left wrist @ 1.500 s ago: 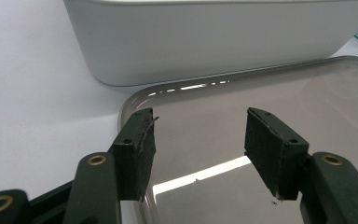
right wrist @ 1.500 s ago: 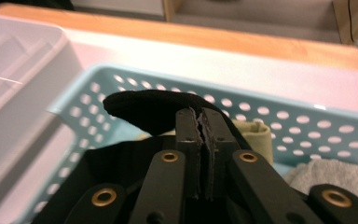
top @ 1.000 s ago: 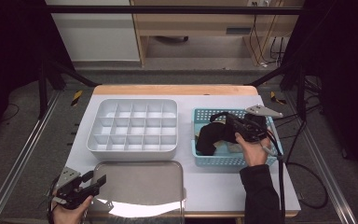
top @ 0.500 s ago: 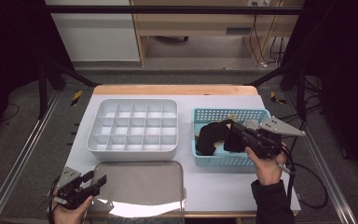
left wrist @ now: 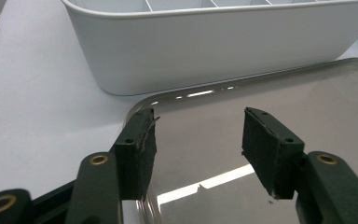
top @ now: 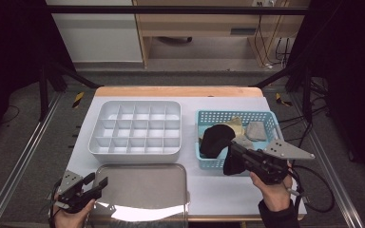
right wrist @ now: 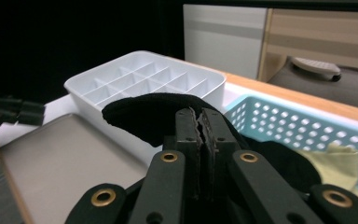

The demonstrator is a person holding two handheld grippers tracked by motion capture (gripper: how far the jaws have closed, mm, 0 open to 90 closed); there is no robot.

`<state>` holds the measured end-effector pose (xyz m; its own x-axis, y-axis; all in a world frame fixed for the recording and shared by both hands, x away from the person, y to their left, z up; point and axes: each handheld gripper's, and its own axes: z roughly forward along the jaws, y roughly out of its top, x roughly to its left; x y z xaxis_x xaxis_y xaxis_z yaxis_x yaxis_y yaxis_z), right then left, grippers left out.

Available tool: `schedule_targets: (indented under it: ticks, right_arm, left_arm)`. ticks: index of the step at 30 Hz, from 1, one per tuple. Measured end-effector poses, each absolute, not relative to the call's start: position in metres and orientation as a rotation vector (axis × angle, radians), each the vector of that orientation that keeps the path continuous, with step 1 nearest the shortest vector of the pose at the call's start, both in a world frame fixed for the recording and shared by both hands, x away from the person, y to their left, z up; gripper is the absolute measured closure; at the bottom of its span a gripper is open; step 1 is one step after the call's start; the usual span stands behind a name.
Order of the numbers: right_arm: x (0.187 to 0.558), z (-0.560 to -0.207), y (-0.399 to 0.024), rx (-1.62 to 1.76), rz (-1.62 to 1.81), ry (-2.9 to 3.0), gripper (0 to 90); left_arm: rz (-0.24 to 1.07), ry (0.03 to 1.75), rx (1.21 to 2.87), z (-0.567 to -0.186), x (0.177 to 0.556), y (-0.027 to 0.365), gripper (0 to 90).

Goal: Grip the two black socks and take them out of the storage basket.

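Currently, from the high view, the right tongs (top: 232, 151) are seen clamped on a black fabric sock (top: 217, 140), which drapes over the near wall of the light-blue perforated plastic basket (top: 261, 116) at the right of the white tabletop (top: 218, 190). One end of the sock lies inside the basket beside a pale yellow cloth (top: 235, 124) and a grey cloth (top: 255, 130); the other end hangs outside, past the near rim. The sock's long axis runs roughly far-to-near. A white plastic divided organiser box (top: 137, 129) stands to the left of the basket, and a shiny rectangular metal tray (top: 142, 190) lies near of that box. The left tongs (top: 95, 183) rest at the tray's near left corner, well apart from the sock, so the right hand is judged the nearer one.

From the left gripper view, the left tongs (left wrist: 198, 140) have just been closing a little yet stand apart with nothing between them, hovering over the tray (left wrist: 317, 102), with the organiser wall (left wrist: 223, 51) just beyond.

From the right gripper view, the right tongs (right wrist: 200, 126) are pressed together on the sock (right wrist: 140, 114), which bulges leftward over the jaws. The tray (right wrist: 70, 154) lies left and near, the likely direction for any placement.
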<state>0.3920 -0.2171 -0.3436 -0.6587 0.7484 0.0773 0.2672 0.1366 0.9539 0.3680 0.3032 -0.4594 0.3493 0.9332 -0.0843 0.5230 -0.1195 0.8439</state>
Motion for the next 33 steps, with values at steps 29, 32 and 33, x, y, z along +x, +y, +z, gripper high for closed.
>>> schedule_targets:
  ticks: [29,32,33]
  right_arm:
    - [0.383,-0.429,-0.194,1.011,1.426,2.294,86.1]
    - [0.384,-0.436,-0.191,1.009,1.41,2.317,85.9]
    - [0.384,-0.438,-0.19,1.012,1.401,2.326,85.9]
  left_arm:
    - [0.655,1.292,1.758,-0.459,0.365,0.305,43.6]
    - [0.645,1.293,1.772,-0.459,0.366,0.305,43.6]
    - [0.64,1.297,1.772,-0.46,0.366,0.304,43.5]
